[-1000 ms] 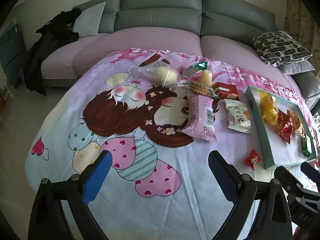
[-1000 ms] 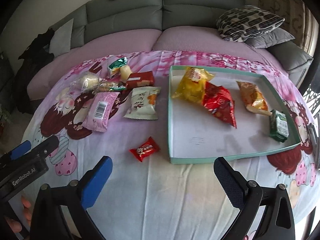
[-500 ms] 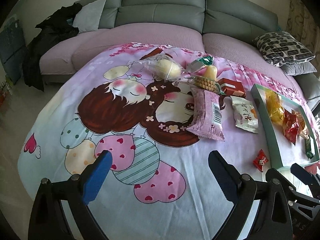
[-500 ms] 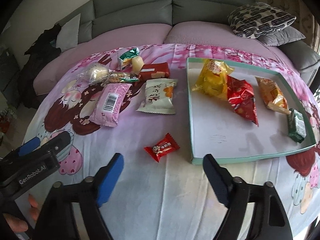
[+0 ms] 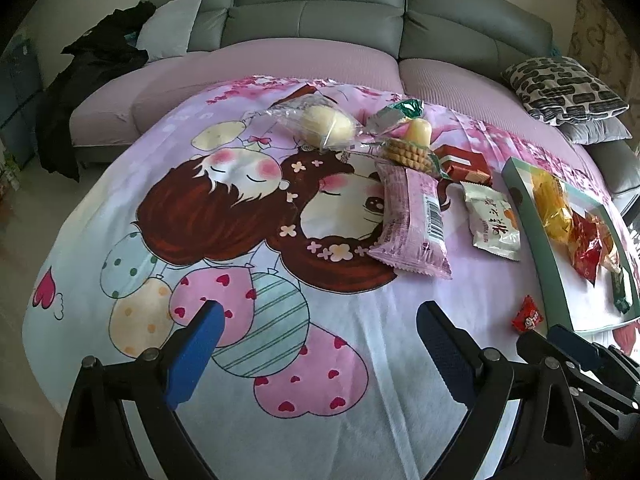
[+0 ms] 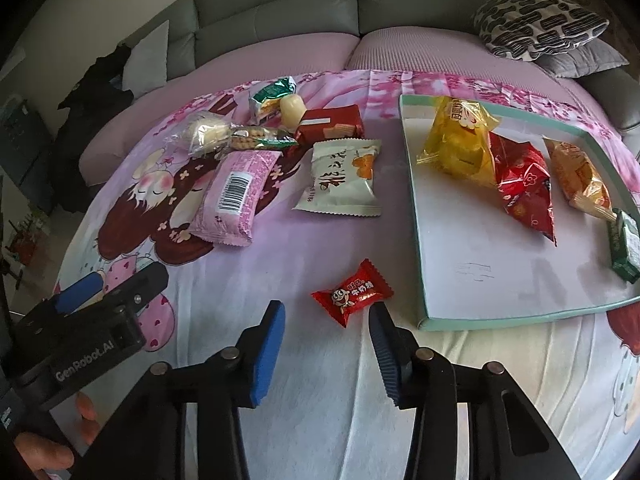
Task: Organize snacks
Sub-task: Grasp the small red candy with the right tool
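Sorting is partly done, by the look of it: just ahead of the right gripper [image 6: 326, 326] lies a small red candy [image 6: 352, 292] on the cloth, beyond the tips of the fingers [image 6: 268, 344], which have just been closing and stand half-spread with nothing between them, the candy not yet pinched. To the right of those fingers sits the tray [image 6: 416, 216] with a pale green rim, and in it four snacks already lie: a yellow bag [image 6: 460, 140], a red bag [image 6: 524, 184], an orange packet [image 6: 576, 172] and a small green packet [image 6: 624, 244] at its right edge. Left of the fingers and farther off, seven more wait on the cloth: a white packet [image 6: 340, 176], a pink packet [image 6: 236, 196], a red box [image 6: 332, 124], a roll of biscuits [image 6: 256, 140], a clear bag with a pale bun [image 6: 204, 132], a green-and-white packet [image 6: 272, 96] and a small pale jelly cup [image 6: 292, 108]. So I judge less than half the work is finished, with the candy the likely next item. The left gripper [image 5: 320, 332] hovers with its fingers [image 5: 196, 344] wide apart and empty, the pink packet well beyond them and to the right. The surface is covered by a cartoon-print cloth [image 5: 224, 208] with hearts and balloons. Beyond it curves a grey sofa [image 5: 312, 16] with mauve seat covers, a patterned cushion [image 5: 560, 88] on the far right, dark clothing [image 5: 92, 80] heaped on the far left.
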Demonstrator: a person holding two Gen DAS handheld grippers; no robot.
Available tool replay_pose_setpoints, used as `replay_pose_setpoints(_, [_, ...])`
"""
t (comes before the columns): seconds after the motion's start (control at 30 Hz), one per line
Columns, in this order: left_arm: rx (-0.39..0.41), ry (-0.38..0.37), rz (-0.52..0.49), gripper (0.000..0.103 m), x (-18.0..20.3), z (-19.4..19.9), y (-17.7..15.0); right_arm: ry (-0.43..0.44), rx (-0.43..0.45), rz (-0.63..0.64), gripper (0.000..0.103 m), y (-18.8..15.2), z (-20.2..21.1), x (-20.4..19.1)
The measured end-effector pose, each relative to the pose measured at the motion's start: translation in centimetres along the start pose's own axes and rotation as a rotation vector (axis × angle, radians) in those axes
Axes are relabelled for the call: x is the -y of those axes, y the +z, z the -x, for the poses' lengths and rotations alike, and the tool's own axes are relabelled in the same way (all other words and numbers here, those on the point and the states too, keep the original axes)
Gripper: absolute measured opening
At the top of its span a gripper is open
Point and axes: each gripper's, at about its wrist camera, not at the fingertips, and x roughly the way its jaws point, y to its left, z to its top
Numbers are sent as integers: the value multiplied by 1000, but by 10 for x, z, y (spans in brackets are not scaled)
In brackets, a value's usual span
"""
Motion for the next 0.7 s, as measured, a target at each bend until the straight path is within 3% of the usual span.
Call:
replay_pose_setpoints(0.27, [-28,-8,5,97,-1,-13,-2,-46,-28,-20,43,5,-14,6])
replay_pose_setpoints(0.7, [-41,-23,7,97,-1,-20,-2,-46,-19,-16,41,17,-24,1])
